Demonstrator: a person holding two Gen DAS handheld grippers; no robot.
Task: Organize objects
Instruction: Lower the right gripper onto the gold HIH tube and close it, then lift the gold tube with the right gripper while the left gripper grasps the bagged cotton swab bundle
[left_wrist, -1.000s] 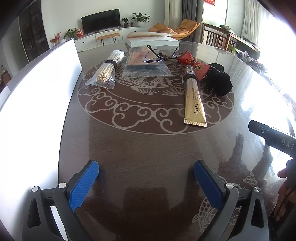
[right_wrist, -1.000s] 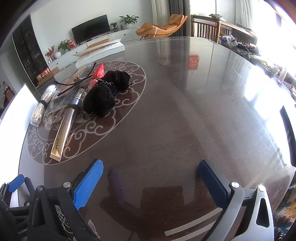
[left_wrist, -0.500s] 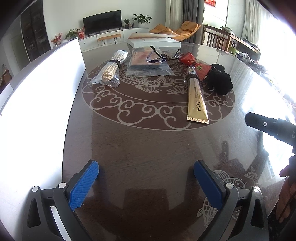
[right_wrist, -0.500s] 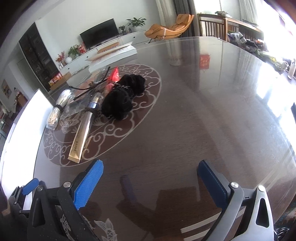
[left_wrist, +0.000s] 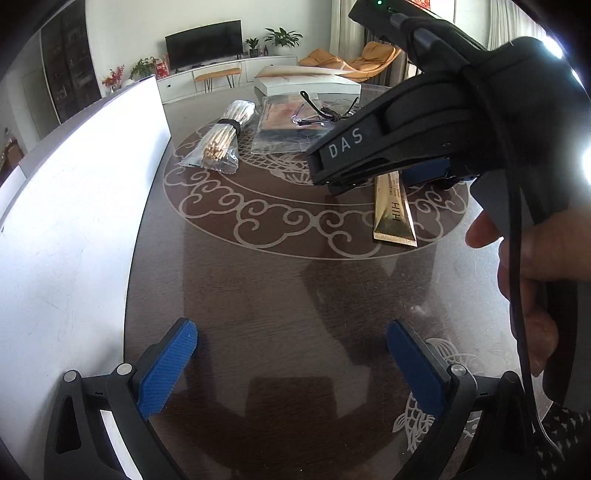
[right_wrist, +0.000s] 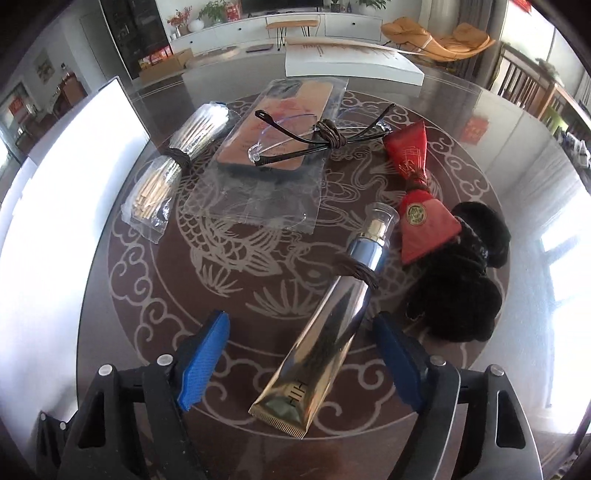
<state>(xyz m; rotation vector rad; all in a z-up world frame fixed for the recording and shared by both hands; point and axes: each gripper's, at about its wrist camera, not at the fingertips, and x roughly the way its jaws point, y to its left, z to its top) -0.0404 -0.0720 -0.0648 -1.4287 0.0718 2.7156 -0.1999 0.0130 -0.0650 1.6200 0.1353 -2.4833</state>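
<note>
The right gripper (right_wrist: 301, 356) is straddling the flat crimped end of the gold tube (right_wrist: 325, 339), its blue pads (right_wrist: 203, 356) having just been closing in yet standing clear of the tube on both sides, gripping nothing so far. The tube is lying on the glass-topped table (right_wrist: 258, 295) with its clear cap pointing away toward the red bow-shaped packet (right_wrist: 417, 192), a brown band wrapped round its silver neck. Just beside the right-hand pad, a black furry item (right_wrist: 461, 288) is crowding the tube, and a closing pad is likely to snag its fibres or drag it along. The tube's glossy, tapered skin is also looking slippery; a pinch this near the thin end may be letting the heavy cap end droop or swing.

Further out, the folded glasses (right_wrist: 317, 136) are resting on a clear-bagged flat pack (right_wrist: 273, 155), with a bagged bundle of sticks (right_wrist: 166, 181) alongside and a white box (right_wrist: 351, 61) beyond.

The left gripper (left_wrist: 291, 362) is hovering wide apart and empty over bare table, next to a white board (left_wrist: 74, 221).
</note>
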